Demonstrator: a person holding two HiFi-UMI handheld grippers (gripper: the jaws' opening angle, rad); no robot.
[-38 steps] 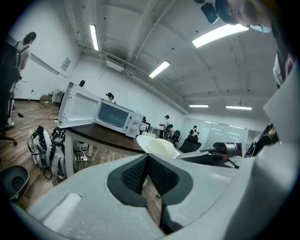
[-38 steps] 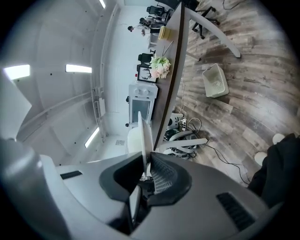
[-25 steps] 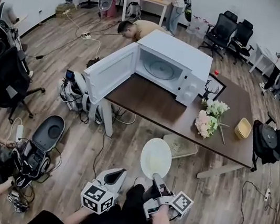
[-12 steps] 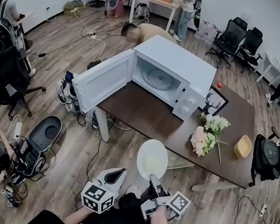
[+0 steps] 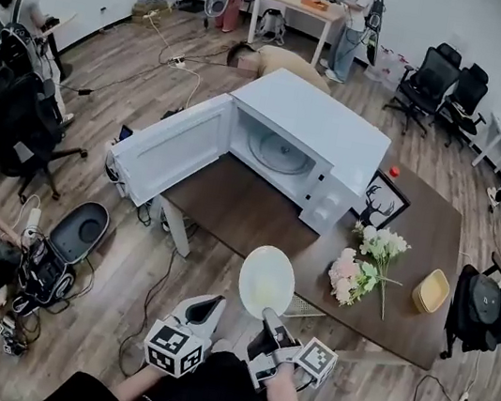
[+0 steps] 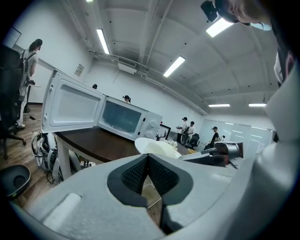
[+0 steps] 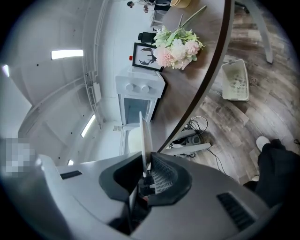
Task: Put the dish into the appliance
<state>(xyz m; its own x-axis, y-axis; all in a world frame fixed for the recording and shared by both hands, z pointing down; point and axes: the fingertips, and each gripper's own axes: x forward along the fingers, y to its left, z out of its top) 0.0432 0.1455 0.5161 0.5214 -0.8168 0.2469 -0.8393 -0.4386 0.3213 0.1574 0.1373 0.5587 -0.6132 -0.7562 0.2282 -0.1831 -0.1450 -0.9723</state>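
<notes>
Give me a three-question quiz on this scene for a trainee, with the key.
1. True or false: the microwave has its door standing open.
2. What lies on the table next to the framed deer picture? A. pink and white flowers B. a kettle C. a laptop
3. Fill in: the white dish is clamped by its rim in the ___ tool.
Key: 1 true; 2 A; 3 right tool.
</notes>
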